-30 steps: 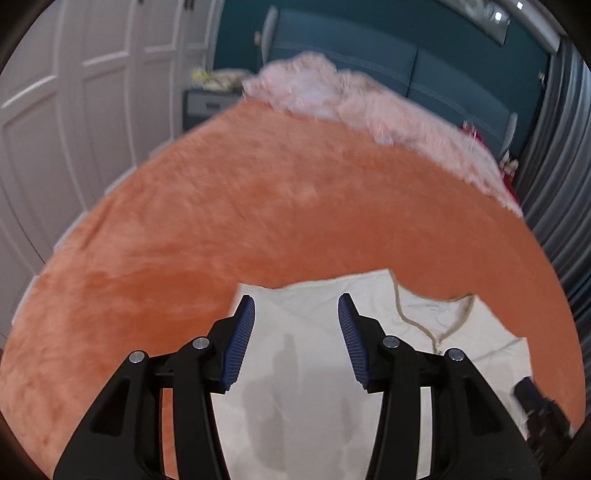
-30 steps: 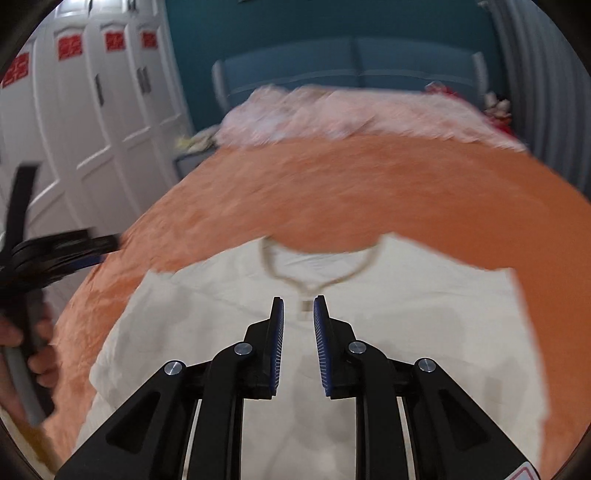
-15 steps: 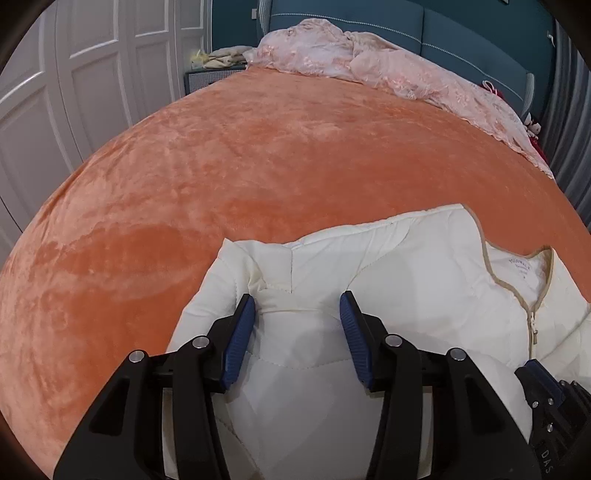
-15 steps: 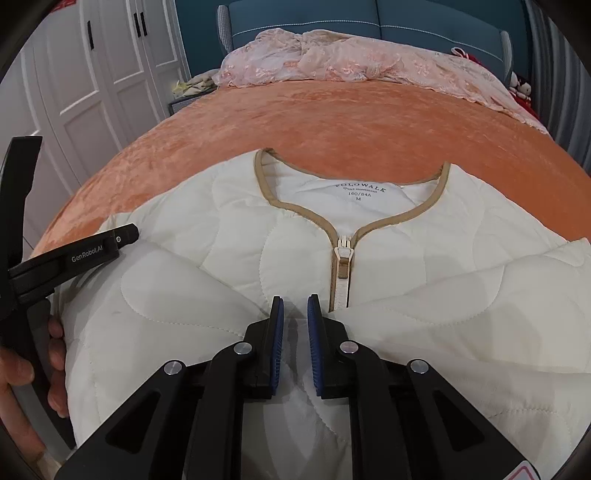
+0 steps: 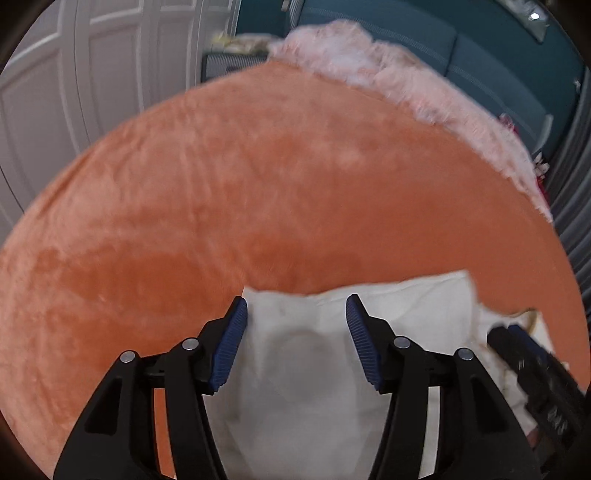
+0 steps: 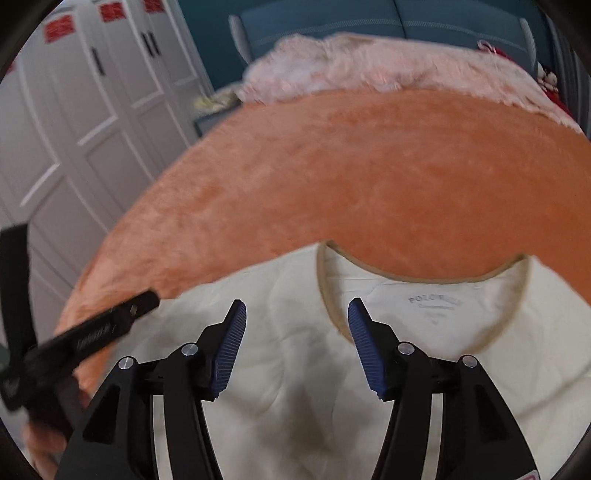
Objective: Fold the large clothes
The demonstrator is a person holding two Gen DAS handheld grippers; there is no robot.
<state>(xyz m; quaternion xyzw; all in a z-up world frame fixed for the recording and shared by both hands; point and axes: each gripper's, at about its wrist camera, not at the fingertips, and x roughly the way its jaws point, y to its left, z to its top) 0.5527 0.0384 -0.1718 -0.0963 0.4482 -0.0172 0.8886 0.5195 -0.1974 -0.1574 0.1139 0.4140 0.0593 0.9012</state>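
Nearest in the right wrist view, the right gripper stands over the cream quilted jacket with its jaws opening; half a second ago the blue pads were nearly together, and now they stand wide apart, with only flat jacket cloth seen below the gap and nothing pinched. The jacket's tan-trimmed neckline lies just beyond the right finger, whereas before the zipper sat straight ahead of the closed pads. At the left of the jacket the left gripper shows as a dark, blurred bar, with part of a hand under it.

In the left wrist view, the left gripper also has its jaws opening, a little wider than a moment ago. Its pads hover above the jacket near the shoulder edge and press on nothing. Half a second ago a puffed fold of sleeve rose between the fingers; now the cloth there looks flatter, though motion blur hides the stitching. The right gripper pokes in at the jacket's right side.

The jacket lies spread on the orange plush bedspread, at its near end. Far beyond the jacket sits a pink lace blanket, then the teal headboard; left of the jacket stand white wardrobe doors.
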